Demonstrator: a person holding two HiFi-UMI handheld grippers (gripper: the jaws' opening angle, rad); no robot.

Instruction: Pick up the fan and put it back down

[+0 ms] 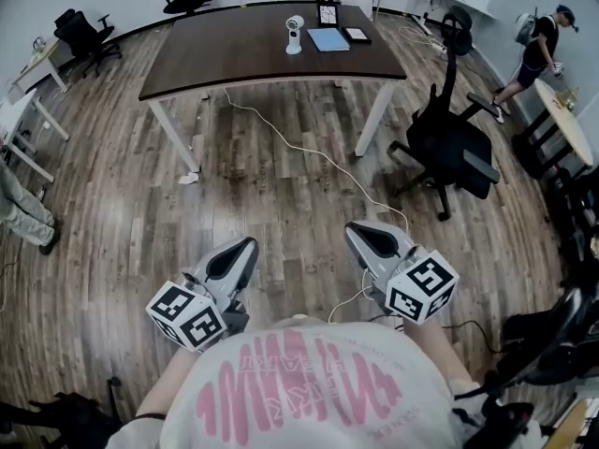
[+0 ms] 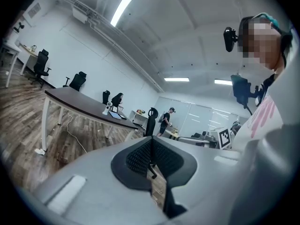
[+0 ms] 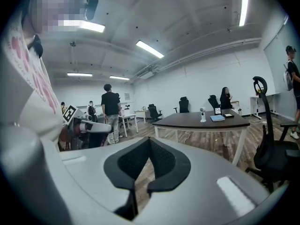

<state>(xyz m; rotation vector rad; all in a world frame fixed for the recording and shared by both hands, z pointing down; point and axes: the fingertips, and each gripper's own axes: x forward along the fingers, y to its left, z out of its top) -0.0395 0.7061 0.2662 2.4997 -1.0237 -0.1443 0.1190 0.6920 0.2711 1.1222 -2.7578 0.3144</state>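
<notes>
1. Closest to the head camera, a white shirt with pink print (image 1: 309, 391) is seen. The left gripper (image 1: 246, 244) and the right gripper (image 1: 356, 230) are held just in front of it. Both pairs of jaws are pressed together, with nothing between them.
2. The fan (image 1: 294, 34), a small white upright unit, is stood on the dark table (image 1: 206, 64), well apart from both grippers and just beside a flat blue item (image 1: 328, 39).
3. A white cable (image 1: 309, 152) is laid across the floor between the person and the table. It could be caught underfoot on the approach, and whatever it feeds could be dragged; what it is plugged into cannot be told.
4. An office chair (image 1: 447, 138) is parked to the right of the path and could be clipped by the right gripper.
5. If the jaws are not opened before the fan is reached, it is likely to be knocked over or shoved into the flat blue item rather than grasped.
6. The fan looks tall and narrow, so a grip taken high or off-centre could let it tilt or slip. A hasty release could leave it toppled.
</notes>
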